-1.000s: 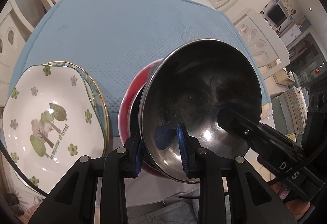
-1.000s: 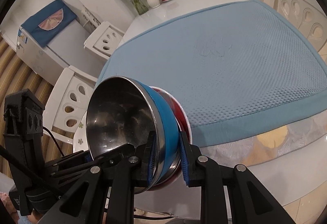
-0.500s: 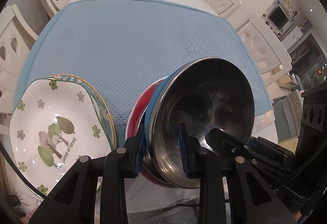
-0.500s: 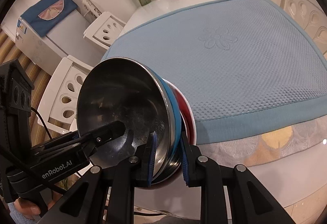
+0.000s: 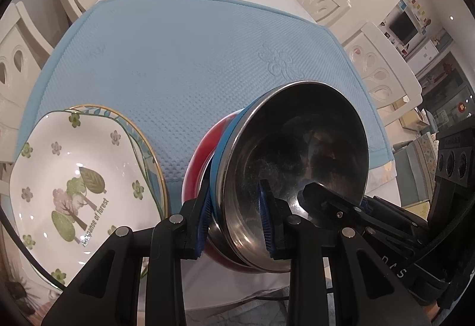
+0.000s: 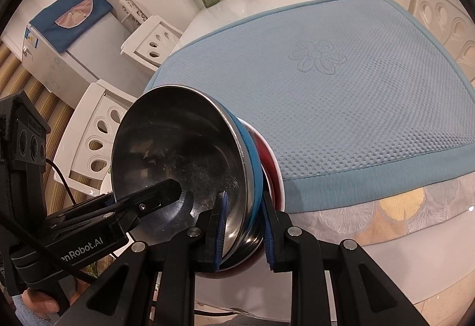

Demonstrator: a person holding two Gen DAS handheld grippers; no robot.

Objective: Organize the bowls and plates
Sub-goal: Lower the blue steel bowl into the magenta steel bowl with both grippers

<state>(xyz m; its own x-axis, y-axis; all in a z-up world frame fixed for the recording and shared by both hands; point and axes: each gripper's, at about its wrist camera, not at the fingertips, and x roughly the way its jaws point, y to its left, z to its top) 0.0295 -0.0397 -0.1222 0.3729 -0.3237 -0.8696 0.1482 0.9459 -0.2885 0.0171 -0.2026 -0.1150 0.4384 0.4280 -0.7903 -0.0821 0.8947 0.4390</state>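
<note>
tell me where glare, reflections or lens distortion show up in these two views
Left wrist view: fisheye bends the blue mat edges, the steel bowl mirrors dark shapes, and small highlights dot the floral plate. Right wrist view: black vignette at the corners, the glossy white table shows a bright sheen, and the bowl's inside reflects dimly; both views look sharp.

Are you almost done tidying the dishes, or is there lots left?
Partly done. The flowery plates already sit stacked at the mat's corner. The steel bowl is nested in the blue and red bowls; left gripper and right gripper both clamp that stack's rim. Setting it down is left.
</note>
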